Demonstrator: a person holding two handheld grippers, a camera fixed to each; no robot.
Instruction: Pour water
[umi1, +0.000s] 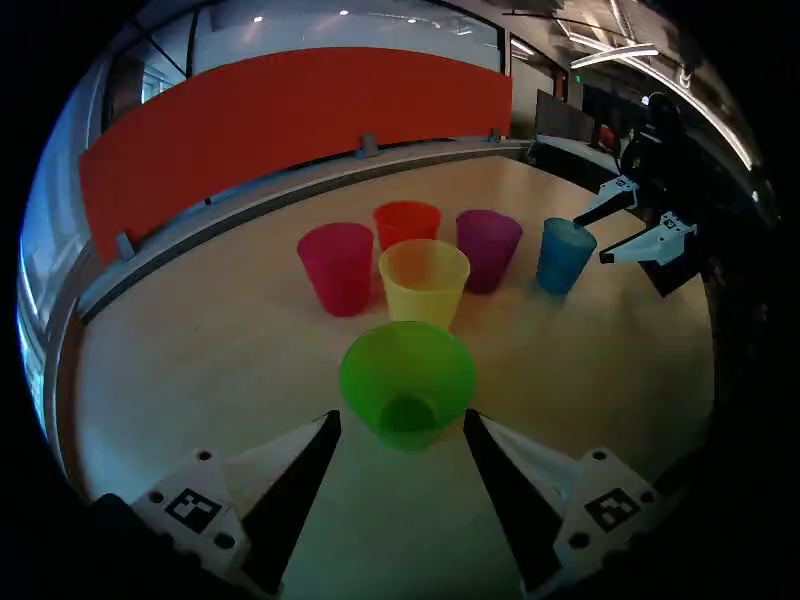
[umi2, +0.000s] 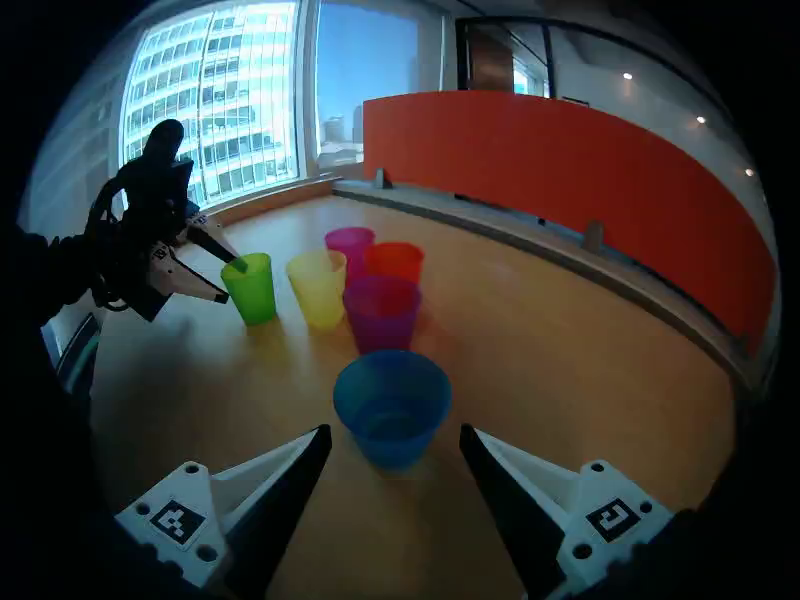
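the left gripper (umi1: 401, 414) is open, one finger on either side of the green cup (umi1: 407, 375), low by its base, not squeezing it. the right gripper (umi2: 395, 430) is open too, straddling the blue cup (umi2: 392, 405) with a gap on each side. between those two cups stand the yellow cup (umi1: 424, 280), pink cup (umi1: 338, 268), orange cup (umi1: 407, 222) and purple cup (umi1: 488, 248), bunched close. the desk (umi1: 200, 350) lies bare all round the cluster. an orange partition (umi1: 280, 120) runs along its far edge, and windows (umi2: 215, 100) stand beyond another.
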